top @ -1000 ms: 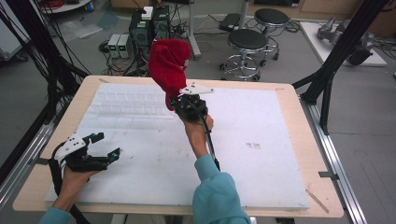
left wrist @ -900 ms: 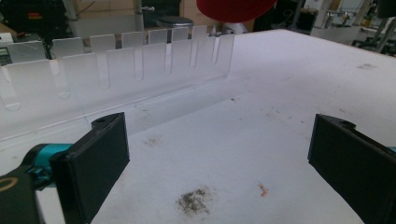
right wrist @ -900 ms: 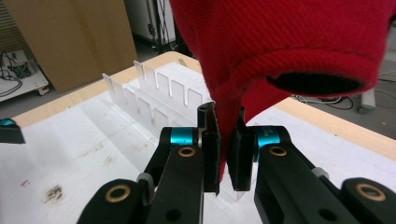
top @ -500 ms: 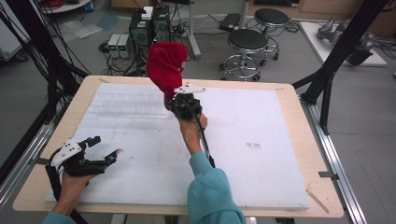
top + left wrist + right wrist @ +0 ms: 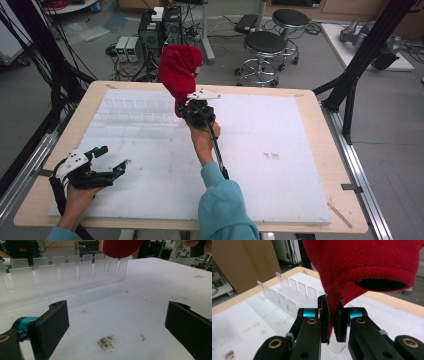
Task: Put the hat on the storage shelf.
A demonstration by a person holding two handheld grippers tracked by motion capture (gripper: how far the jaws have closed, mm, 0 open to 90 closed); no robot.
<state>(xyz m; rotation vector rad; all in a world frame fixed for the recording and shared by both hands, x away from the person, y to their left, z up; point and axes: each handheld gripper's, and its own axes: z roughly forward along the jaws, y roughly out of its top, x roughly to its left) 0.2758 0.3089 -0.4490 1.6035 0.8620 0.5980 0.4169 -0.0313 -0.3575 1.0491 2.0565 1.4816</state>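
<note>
Red cloth (image 5: 179, 70) clamped in our right tool (image 5: 192, 107), held above the white surface (image 5: 280, 165).
High view: our left tool (image 5: 107, 161) sits wide near the front-left corner. Left gripper view: jaws spread wide, clear slotted rack (image 5: 62, 272) ahead. Right gripper view: jaws pinch the cloth's edge.

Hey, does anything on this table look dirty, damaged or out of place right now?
The white mat is soiled: a dark gritty smudge and a small red fleck lie between the open left gripper jaws. Nothing looks broken. The red cloth hangs pinched in the right gripper, above the clear slotted rack.
</note>
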